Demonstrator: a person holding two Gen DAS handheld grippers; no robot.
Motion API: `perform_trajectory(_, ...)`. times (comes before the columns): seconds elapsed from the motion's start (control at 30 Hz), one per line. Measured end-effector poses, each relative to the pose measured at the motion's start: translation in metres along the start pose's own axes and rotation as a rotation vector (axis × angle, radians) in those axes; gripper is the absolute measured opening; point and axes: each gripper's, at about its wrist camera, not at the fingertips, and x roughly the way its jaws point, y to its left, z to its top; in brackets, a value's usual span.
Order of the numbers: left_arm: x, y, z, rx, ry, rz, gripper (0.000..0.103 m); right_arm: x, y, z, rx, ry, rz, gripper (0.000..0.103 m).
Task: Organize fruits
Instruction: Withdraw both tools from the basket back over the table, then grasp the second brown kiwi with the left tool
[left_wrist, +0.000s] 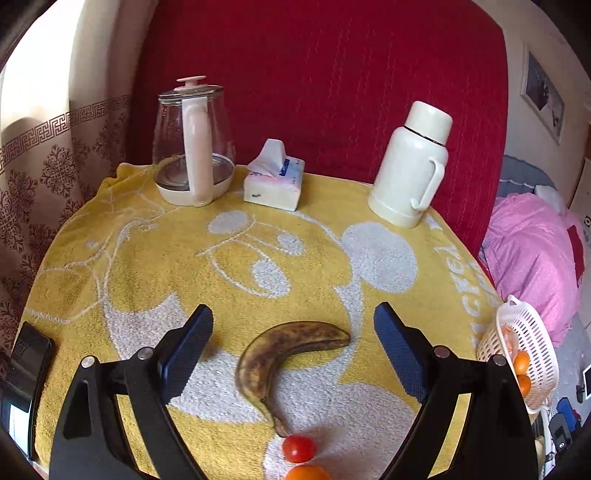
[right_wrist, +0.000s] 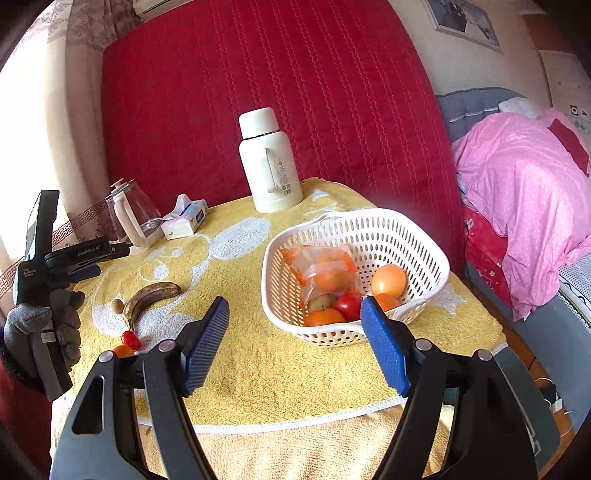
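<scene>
A brown-spotted banana lies on the yellow towel, its stem toward a small red tomato and an orange at the picture's lower edge. My left gripper hangs open just above and before the banana, touching nothing. In the right wrist view the banana, a small tan round fruit, the tomato and the orange lie at the left. A white basket holds oranges, a red fruit and a bagged fruit. My right gripper stands open and empty before the basket.
A glass kettle, a tissue box and a white thermos line the table's far edge before a red quilt. A gloved hand holds the left tool. Pink bedding lies beyond the right edge. A black device sits at the left.
</scene>
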Motion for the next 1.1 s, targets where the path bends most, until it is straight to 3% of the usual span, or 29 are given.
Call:
perform_trajectory(0.27,0.004,0.067,0.003,-0.114,0.013,0.069,0.088,0.014,0.031,-0.007,-0.024,0.043,0.039,0.075)
perform_trajectory(0.37,0.013,0.08,-0.001,-0.149,0.038,0.07,0.083,0.019,0.041,-0.009,-0.037,0.059,0.055,0.075)
perform_trajectory(0.6,0.046,0.086,-0.02,-0.147,0.109,0.051,0.06,0.029,0.059,-0.017,-0.071,0.101,0.075,0.075)
perform_trajectory(0.83,0.064,0.086,-0.03,-0.136,0.149,0.055,0.058,0.041,0.069,-0.021,-0.094,0.137,0.097,0.075)
perform_trajectory(1.1,0.071,0.087,-0.034,-0.128,0.163,0.06,0.038,0.054,0.085,-0.027,-0.131,0.181,0.139,0.075)
